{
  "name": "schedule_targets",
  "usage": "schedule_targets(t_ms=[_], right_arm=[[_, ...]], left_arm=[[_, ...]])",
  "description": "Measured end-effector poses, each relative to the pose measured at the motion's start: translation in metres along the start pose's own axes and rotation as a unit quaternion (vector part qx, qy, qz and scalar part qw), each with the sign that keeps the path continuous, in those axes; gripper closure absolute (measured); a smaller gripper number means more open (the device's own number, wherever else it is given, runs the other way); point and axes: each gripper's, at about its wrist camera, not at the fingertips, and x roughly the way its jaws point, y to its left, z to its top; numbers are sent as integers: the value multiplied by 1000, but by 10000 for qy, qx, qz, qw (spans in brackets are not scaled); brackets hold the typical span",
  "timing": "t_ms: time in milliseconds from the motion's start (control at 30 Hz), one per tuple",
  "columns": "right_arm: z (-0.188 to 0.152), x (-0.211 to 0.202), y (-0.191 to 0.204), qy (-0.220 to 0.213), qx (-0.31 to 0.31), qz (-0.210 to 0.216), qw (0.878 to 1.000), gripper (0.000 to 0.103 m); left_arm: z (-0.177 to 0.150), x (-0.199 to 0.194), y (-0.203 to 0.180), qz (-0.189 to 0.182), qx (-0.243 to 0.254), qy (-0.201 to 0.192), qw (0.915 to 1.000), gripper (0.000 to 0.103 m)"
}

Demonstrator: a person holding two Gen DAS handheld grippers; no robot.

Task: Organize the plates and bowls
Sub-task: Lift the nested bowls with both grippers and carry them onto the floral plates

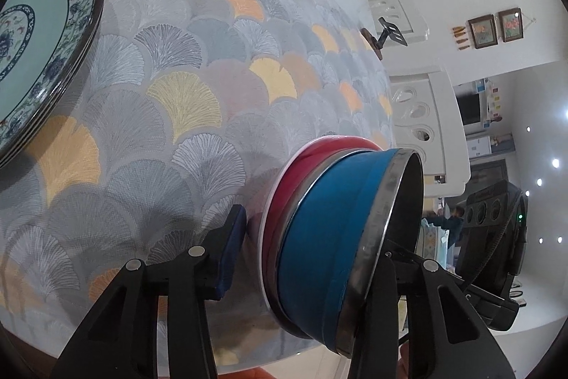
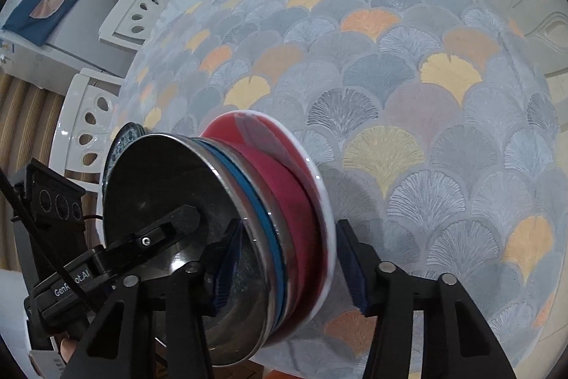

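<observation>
blue bowl (image 1: 319,247) nested in red bowl (image 1: 284,198); left claw (image 1: 305,258) and right claw (image 2: 284,261) both gape around them.

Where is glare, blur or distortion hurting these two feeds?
Left wrist view: fisheye bulges the ginkgo-patterned tablecloth, bright ceiling spots at far right, blue steel-rimmed bowl sharp. Right wrist view: red bowl with white rim slightly smeared, reflections on the steel bowl interior, shadow on the cloth beside it.

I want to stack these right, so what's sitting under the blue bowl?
The blue bowl is nested in a red bowl resting on the tablecloth. Whether anything lies beneath the red bowl is covered.
</observation>
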Motion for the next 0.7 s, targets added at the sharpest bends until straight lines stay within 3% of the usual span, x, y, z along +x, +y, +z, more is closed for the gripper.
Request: schedule_targets(t_ms=[200, 367, 700], right_arm=[[0, -2, 10, -13, -291, -183, 9994, 58], [4, -9, 8, 8, -296, -66, 9995, 57], [34, -42, 60, -306, -571, 166, 9978, 57]], left_arm=[[-3, 0, -14, 318, 255, -156, 9990, 64], [-2, -9, -25, 447, 327, -348, 9979, 64], [27, -69, -48, 511, 209, -1251, 9906, 64]])
